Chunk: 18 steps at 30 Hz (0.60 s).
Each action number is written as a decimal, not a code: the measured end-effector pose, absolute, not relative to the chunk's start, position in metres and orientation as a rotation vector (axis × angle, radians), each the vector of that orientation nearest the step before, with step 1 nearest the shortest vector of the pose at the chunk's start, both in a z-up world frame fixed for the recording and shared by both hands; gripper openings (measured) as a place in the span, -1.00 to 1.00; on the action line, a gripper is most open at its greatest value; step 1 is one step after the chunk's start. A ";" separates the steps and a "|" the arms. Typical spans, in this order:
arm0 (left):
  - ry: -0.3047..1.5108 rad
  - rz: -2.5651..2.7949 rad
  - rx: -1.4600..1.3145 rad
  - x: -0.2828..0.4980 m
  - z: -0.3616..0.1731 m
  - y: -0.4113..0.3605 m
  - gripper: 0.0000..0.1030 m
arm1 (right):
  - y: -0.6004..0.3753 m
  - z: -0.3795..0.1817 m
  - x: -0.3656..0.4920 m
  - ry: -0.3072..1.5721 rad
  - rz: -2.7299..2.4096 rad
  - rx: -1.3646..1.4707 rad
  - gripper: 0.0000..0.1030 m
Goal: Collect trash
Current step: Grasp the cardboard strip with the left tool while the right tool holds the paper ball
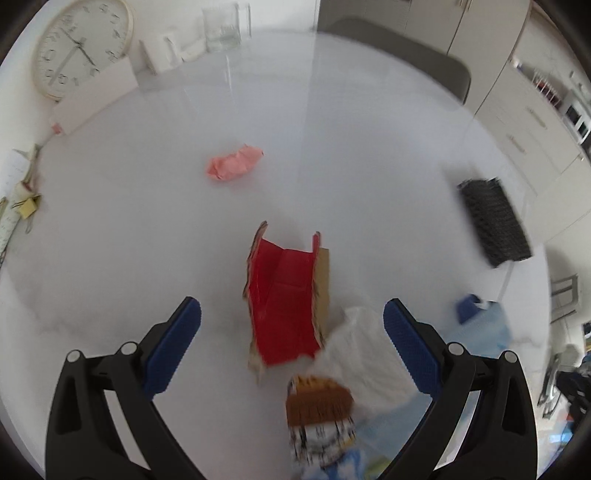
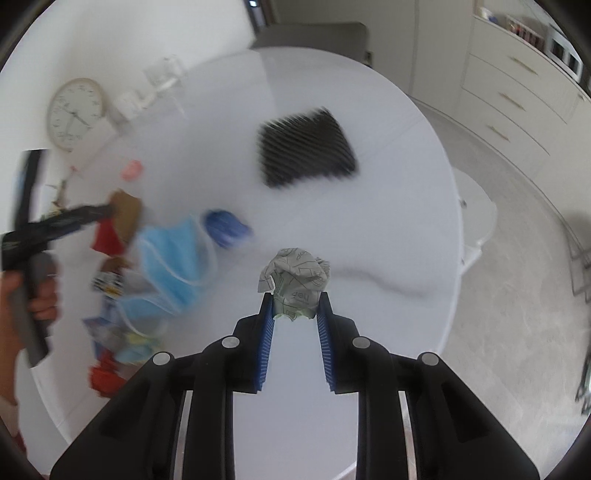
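My right gripper [image 2: 294, 303] is shut on a crumpled printed paper ball [image 2: 295, 282] and holds it above the white round table [image 2: 388, 206]. My left gripper [image 1: 291, 317] is open above the table, over a torn red-lined cardboard piece [image 1: 286, 299]. A white crumpled paper [image 1: 365, 350] and a brown printed wrapper [image 1: 319, 413] lie between its fingers, nearer the camera. A pink crumpled paper [image 1: 234, 166] lies farther off. A blue face mask [image 2: 173, 258] and a blue cap [image 2: 225, 225] lie in the trash pile left of the right gripper.
A black mesh basket [image 2: 306, 147] stands on the table beyond the right gripper; it also shows in the left wrist view [image 1: 495, 218]. A wall clock [image 1: 79, 46], a glass vase [image 1: 221, 27] and clips [image 1: 27, 206] sit at the table's far left. Cabinets [image 2: 517, 99] stand at the right.
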State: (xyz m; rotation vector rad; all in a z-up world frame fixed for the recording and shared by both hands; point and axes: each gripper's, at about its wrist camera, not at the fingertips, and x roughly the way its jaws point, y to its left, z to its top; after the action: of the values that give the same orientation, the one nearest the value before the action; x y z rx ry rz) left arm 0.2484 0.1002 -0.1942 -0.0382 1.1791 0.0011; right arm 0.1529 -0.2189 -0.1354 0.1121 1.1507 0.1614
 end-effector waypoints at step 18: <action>1.169 -0.050 0.045 0.263 -0.181 0.101 -0.39 | -0.194 -0.113 0.155 1.140 0.205 0.095 -0.53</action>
State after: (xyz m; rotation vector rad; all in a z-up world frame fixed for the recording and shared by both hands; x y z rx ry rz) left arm 0.2625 0.1006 -0.1807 0.0448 1.1694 -0.0497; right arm 0.1547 -0.1939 -0.1130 0.0946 1.1397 0.2050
